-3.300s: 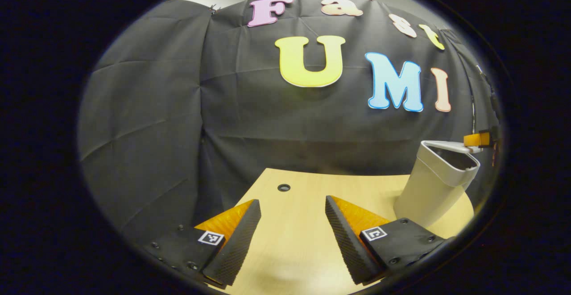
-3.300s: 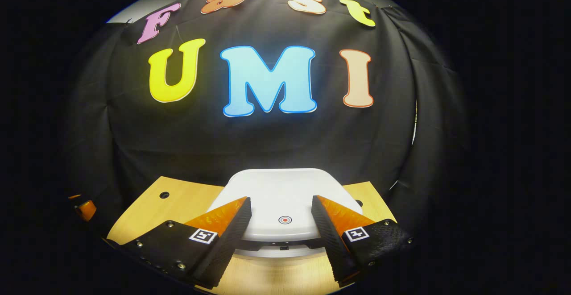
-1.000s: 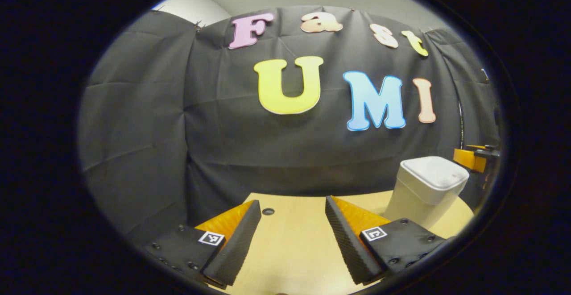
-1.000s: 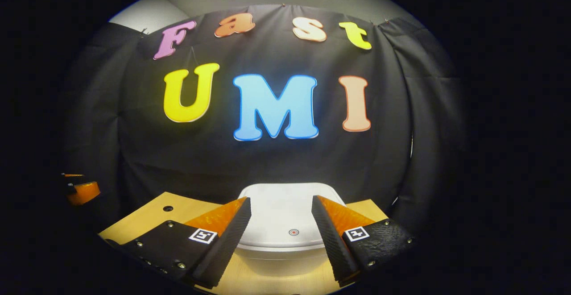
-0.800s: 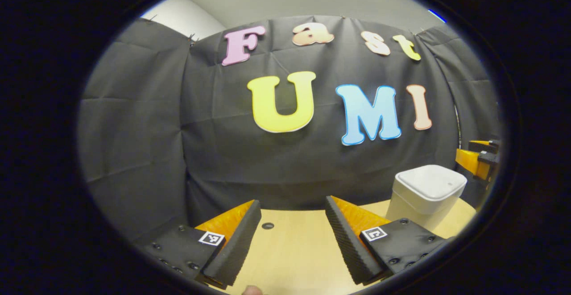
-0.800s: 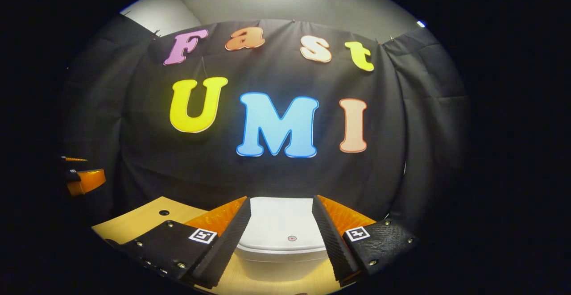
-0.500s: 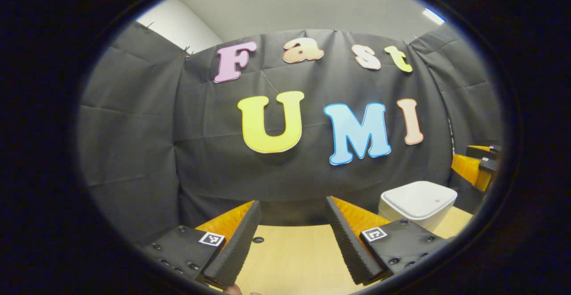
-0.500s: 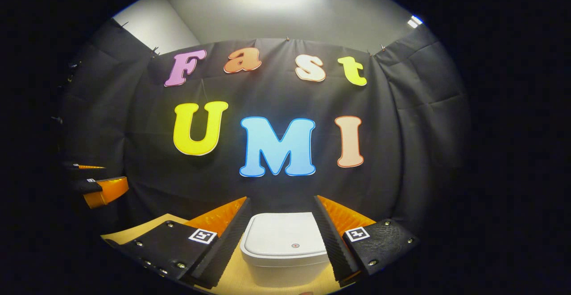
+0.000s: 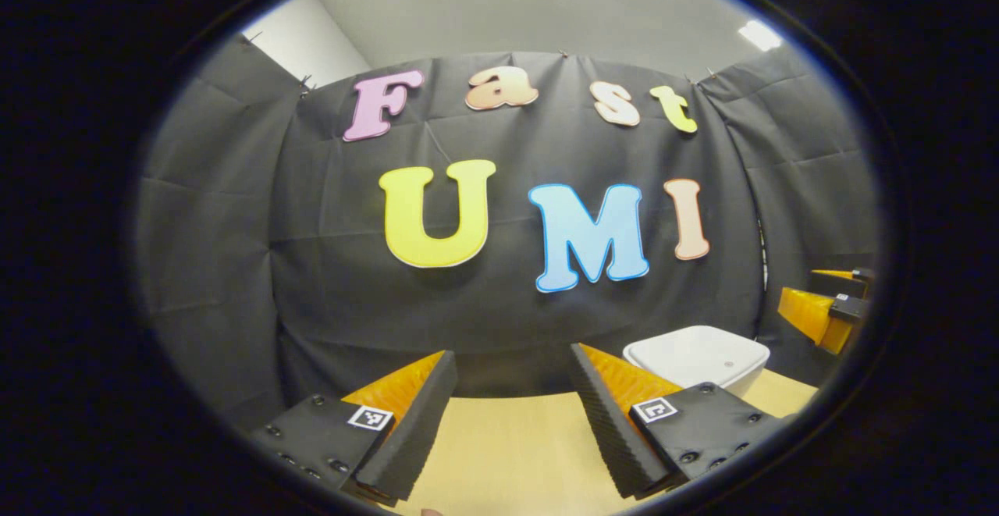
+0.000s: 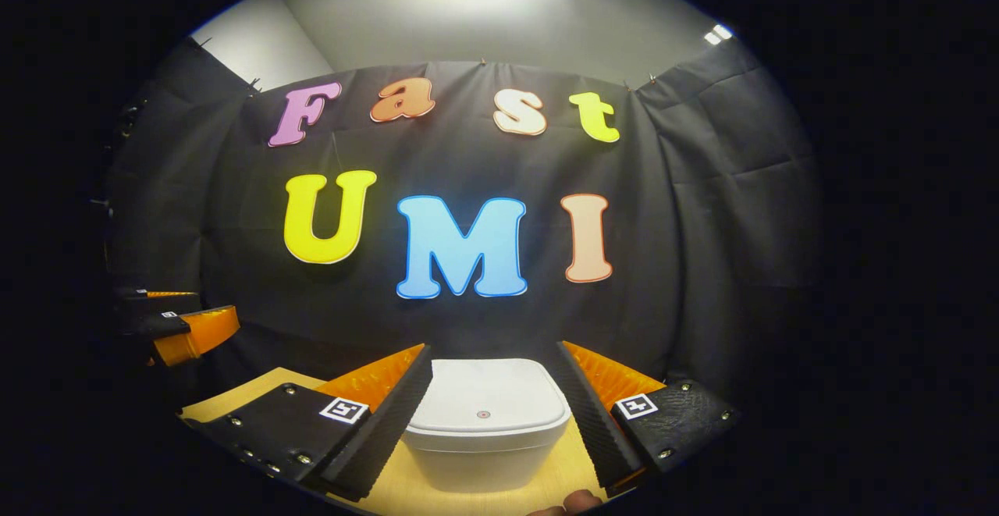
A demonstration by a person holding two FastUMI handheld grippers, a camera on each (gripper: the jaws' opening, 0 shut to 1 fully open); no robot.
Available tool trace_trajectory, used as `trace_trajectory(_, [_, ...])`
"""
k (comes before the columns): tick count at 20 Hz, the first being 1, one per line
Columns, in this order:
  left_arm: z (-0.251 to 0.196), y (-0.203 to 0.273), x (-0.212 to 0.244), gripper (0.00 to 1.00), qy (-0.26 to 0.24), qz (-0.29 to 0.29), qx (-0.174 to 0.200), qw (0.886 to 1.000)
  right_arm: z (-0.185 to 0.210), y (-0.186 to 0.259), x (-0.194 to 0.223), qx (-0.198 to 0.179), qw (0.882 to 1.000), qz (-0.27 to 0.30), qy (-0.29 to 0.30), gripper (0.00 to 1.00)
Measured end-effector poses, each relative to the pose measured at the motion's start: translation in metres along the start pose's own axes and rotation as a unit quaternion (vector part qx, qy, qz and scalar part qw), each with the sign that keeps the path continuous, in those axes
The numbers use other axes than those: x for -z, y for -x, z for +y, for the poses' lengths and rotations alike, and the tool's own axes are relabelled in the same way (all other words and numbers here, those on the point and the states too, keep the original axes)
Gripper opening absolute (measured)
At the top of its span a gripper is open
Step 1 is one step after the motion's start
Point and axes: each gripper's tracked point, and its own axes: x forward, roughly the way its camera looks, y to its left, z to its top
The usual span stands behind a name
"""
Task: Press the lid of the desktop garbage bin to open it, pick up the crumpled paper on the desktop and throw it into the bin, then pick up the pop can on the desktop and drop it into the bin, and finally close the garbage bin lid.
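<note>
Black cloth walls the booth behind my wooden tabletop (image 9: 507, 453). The white garbage bin (image 10: 484, 430) stands on it with its lid (image 10: 485, 403) down, far right in the left gripper view. My left gripper (image 9: 511, 414) and right gripper (image 10: 495, 414) both hang with fingers apart, empty, clear of the bin.

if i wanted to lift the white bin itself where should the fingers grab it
Grip the white plastic desktop bin across its body just under the closed lid, coming from the front: its side walls are the narrow span, and the overhanging lid rim should likely stop slipping.
</note>
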Motion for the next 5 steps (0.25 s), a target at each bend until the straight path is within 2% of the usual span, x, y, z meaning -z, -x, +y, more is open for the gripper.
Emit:
trace_trajectory(2, [-0.011, -0.002, 0.001, 1.00, -0.012, 0.002, 0.012, 1.000, -0.012, 0.004, -0.003, 0.014, 1.000, -0.004, 0.005, 0.99])
trace_trajectory(3, [-0.018, -0.003, 0.000, 1.00, -0.017, 0.002, 0.018, 1.000, -0.018, 0.006, -0.004, 0.019, 1.000, -0.004, 0.010, 0.99])
trace_trajectory(4, [-0.024, -0.005, -0.001, 0.84, -0.021, 0.000, 0.020, 1.000, -0.025, 0.007, -0.005, 0.023, 1.000, -0.006, 0.017, 0.99])
trace_trajectory(5, [-0.030, -0.005, -0.003, 0.84, -0.021, -0.002, 0.020, 1.000, -0.031, 0.008, -0.007, 0.023, 0.999, -0.010, 0.020, 0.99])
